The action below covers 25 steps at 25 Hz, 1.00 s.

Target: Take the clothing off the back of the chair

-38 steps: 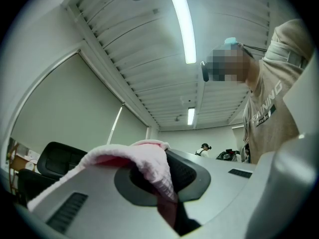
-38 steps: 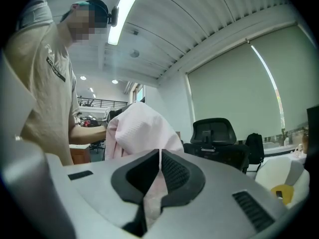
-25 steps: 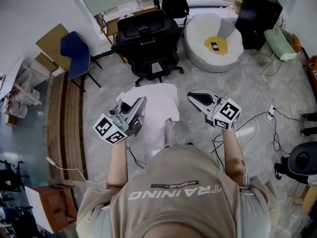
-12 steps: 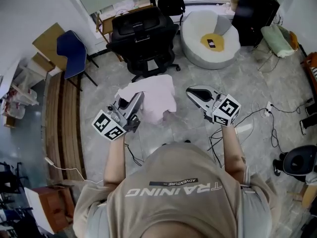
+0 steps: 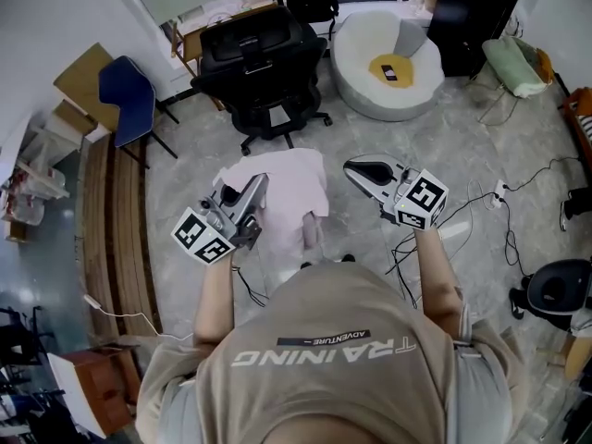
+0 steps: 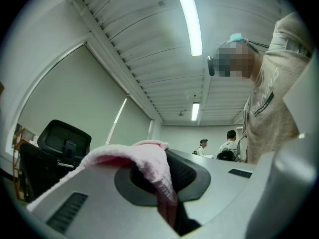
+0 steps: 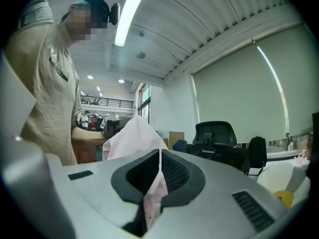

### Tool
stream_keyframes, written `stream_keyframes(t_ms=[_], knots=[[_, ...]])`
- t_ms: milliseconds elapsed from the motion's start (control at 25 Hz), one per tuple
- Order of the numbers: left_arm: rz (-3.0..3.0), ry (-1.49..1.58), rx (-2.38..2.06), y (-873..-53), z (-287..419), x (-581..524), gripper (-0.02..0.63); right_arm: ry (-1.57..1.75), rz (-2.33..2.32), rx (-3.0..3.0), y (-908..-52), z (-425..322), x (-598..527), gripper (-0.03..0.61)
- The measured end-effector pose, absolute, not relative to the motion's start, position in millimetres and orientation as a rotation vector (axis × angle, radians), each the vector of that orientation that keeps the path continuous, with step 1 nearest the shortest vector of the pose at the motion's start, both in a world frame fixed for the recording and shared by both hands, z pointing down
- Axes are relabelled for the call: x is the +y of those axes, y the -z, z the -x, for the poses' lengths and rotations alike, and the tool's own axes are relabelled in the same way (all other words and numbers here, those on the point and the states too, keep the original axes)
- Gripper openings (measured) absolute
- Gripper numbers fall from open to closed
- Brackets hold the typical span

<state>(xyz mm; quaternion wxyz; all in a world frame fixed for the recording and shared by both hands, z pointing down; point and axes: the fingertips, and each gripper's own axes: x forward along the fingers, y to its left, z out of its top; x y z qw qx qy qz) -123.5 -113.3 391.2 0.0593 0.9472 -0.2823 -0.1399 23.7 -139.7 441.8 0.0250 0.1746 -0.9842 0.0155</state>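
Since a second ago the pink clothing (image 5: 289, 191) bunched up short, and now it's dropped back down, with one strip dangling lower toward the person's chest. Both grippers look like they've hardly budged. The left gripper (image 5: 261, 185) has its jaws clamped on one edge, with cloth flopping over the top of them. The right gripper (image 5: 353, 166) is pinching a thin fold, jaws nearly together. So the garment's strung between the two, up in the air, well clear of the black office chair (image 5: 264, 54).
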Motion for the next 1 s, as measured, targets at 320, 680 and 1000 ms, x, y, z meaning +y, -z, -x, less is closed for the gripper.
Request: stream_keyframes(t_ms=[320,680,1000], knots=[[-2.881,0.433,-0.909,-390,129,-110,0.043,-0.049,-0.51,-3.045,-438,-21,-143,0.037],[-2.882,0.434,-0.961,-383,139,-114,0.043,-0.095,-0.492,-3.056,-444,-13,-147,0.038],[-2.882,0.399,-0.942,-390,140,-114,0.043,-0.065,-0.465,-3.046,-444,-3,-146,0.038]])
